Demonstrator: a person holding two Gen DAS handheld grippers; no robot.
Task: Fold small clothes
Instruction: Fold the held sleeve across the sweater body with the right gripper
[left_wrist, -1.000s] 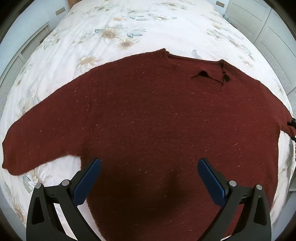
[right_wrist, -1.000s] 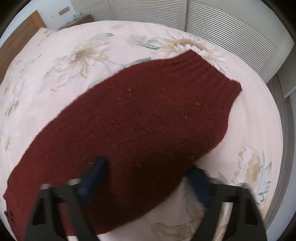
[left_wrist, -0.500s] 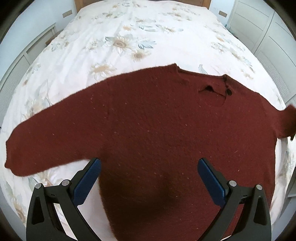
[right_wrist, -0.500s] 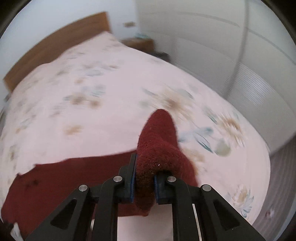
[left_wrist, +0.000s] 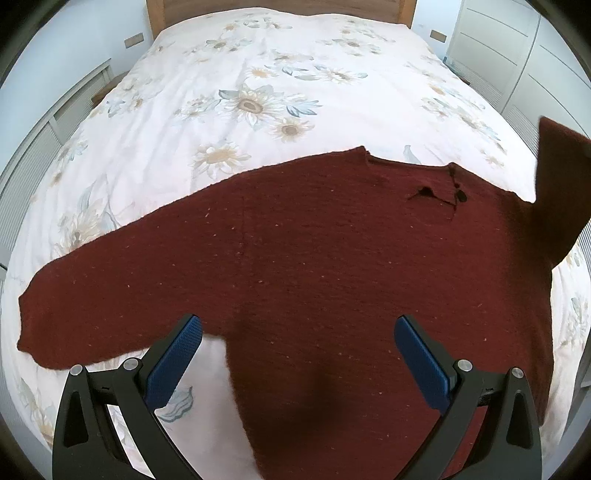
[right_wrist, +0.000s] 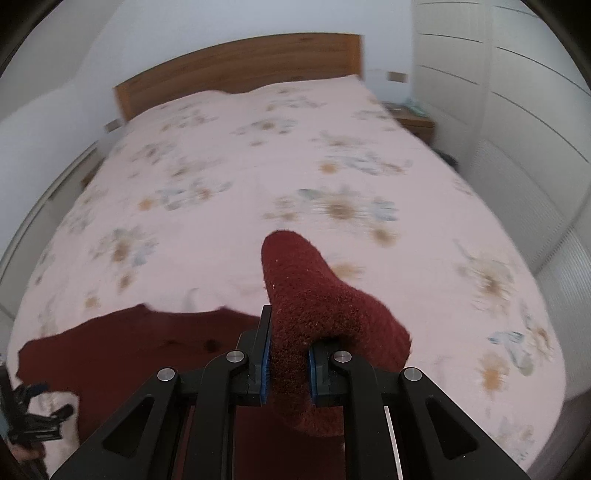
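Observation:
A dark red knitted sweater (left_wrist: 314, 266) lies flat on the flowered bedspread (left_wrist: 258, 92), its collar toward the headboard. One sleeve (left_wrist: 92, 302) stretches out to the left. The other sleeve (left_wrist: 557, 184) is lifted off the bed at the right edge. My left gripper (left_wrist: 297, 354) hovers open above the sweater's lower body, nothing between its blue pads. In the right wrist view my right gripper (right_wrist: 288, 365) is shut on the sleeve's cuff (right_wrist: 314, 302), which bulges up above the fingers. The sweater's body (right_wrist: 140, 343) lies below and to the left.
A wooden headboard (right_wrist: 236, 70) closes the far end of the bed. White wardrobe doors (right_wrist: 517, 110) run along the right side, with a small bedside table (right_wrist: 415, 122) by them. The other gripper (right_wrist: 29, 413) shows at the right wrist view's lower left edge.
My right gripper closed on the right sleeve's cuff and swung it up off the bed, turning toward the headboard. The left gripper rose a little, so more of the bed shows.

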